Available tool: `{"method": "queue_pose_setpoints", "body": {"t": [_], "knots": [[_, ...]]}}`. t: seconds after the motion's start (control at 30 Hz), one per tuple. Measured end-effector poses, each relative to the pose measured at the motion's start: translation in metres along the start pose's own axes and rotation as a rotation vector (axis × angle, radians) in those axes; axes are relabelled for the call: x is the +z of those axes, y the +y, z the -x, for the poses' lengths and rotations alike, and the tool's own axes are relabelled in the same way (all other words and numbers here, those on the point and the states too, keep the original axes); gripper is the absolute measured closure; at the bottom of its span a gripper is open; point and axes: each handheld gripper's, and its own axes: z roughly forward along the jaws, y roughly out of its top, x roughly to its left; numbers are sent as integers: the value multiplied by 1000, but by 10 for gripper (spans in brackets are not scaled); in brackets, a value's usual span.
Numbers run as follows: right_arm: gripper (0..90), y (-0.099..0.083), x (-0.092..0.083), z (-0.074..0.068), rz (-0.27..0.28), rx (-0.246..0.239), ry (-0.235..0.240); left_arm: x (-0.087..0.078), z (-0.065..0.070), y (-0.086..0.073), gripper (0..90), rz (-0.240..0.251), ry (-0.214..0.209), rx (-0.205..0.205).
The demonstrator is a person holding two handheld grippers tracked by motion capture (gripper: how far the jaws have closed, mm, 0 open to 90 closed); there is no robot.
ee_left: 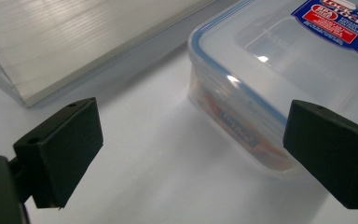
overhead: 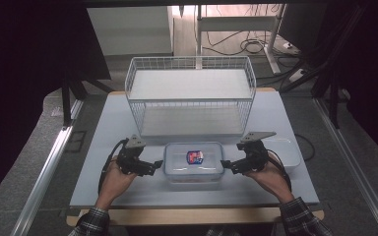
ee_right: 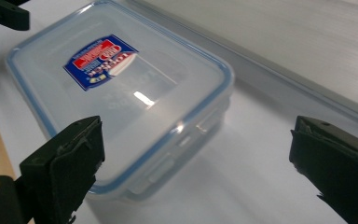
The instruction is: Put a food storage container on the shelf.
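Observation:
A clear plastic container (overhead: pixel 193 164) with a blue-sealed lid and a red and blue label sits at the front middle of the white table (overhead: pixel 128 189). My left gripper (overhead: pixel 157 165) stands just off its left end, jaws wide apart. In the left gripper view the container (ee_left: pixel 279 70) lies ahead to the right, and the left gripper (ee_left: pixel 193 140) is open with bare table between its jaws. My right gripper (overhead: pixel 225 165) is beside the right end, open too. In the right gripper view the container (ee_right: pixel 121 93) lies ahead to the left of the right gripper (ee_right: pixel 198 163).
A white wire basket shelf (overhead: pixel 192 93) with two levels stands behind the container, its lower board (ee_left: pixel 74 42) close to both grippers. A shallow white tray (overhead: pixel 286 150) lies at the right. The table's wooden front edge (overhead: pixel 192 216) is near the person's sleeves.

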Motion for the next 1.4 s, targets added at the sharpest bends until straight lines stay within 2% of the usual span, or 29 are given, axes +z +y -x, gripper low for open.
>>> {"method": "queue_pose_setpoints", "body": {"t": [0.1, 0.13, 0.17, 0.2, 0.37, 0.43, 0.53, 0.57, 0.6, 0.63, 0.67, 0.7, 0.73, 0.8, 0.83, 0.87, 1.0, 1.03, 1.07, 1.13, 1.2, 1.23, 1.27, 1.3, 1.37, 1.4], "knots": [[36, 3, 2, -5, -7, -10, 2, 3, 2, 6, 36, -8, -37, -1], [36, 3, 2, -5, -7, -10, 2, 3, 2, 6, 31, -8, -37, -1], [42, 5, 3, -6, -14, -4, 9, 5, 2, 9, 31, -2, -72, -8], [51, 6, 3, -7, -18, 4, 12, 6, 2, 10, 36, -6, -91, -17], [75, 8, 8, -8, -36, 25, 30, 12, 4, 17, 58, -15, -111, -12], [83, 10, 13, -9, -46, 35, 42, 18, 6, 23, 71, -18, -132, -13], [89, 11, 17, -10, -50, 42, 52, 24, 6, 23, 76, -31, -145, -18], [89, 12, 23, -10, -60, 50, 65, 30, 4, 21, 75, -49, -168, -33], [89, 12, 23, -10, -60, 50, 65, 30, 4, 21, 67, -49, -168, -33], [86, 12, 28, -9, -73, 58, 73, 34, 1, 18, 61, -49, -217, -68], [84, 12, 32, -9, -86, 65, 80, 36, -1, 17, 56, -51, -242, -86], [66, 11, 35, -8, -95, 70, 84, 36, -1, 17, 48, -51, -242, -86], [48, 10, 37, -7, -103, 71, 80, 41, -2, 15, 44, -54, -294, -112], [47, 9, 39, -4, -109, 108, 98, 45, -2, 13, 45, -61, -352, -128], [47, 9, 39, -4, -109, 108, 98, 45, -2, 13, 46, -61, -352, -128], [46, 7, 41, -1, -116, 149, 131, 50, 0, 12, 22, -76, -384, -150], [54, 4, 47, 4, -144, 224, 212, 49, -1, 7, 26, -101, -423, -189], [54, 4, 47, 4, -144, 224, 212, 49, -1, 7, 43, -101, -423, -189], [69, 3, 46, 5, -151, 239, 220, 47, -2, 3, 59, -104, -444, -217], [80, 3, 46, 5, -161, 250, 226, 45, -2, 1, 77, -106, -450, -229], [147, -1, 42, 7, -181, 301, 255, 40, -5, -3, 161, -92, -460, -271], [147, -1, 42, 7, -181, 301, 255, 40, -5, -3, 190, -92, -460, -271], [192, -5, 38, 9, -181, 334, 279, 38, -6, -5, 213, -81, -471, -298], [192, -5, 38, 9, -181, 334, 279, 38, -6, -5, 223, -81, -471, -298], [241, -7, 34, 11, -184, 372, 304, 34, -4, -6, 235, -77, -459, -313], [280, -8, 33, 12, -174, 381, 304, 30, -5, -7, 275, -59, -457, -344]]}}
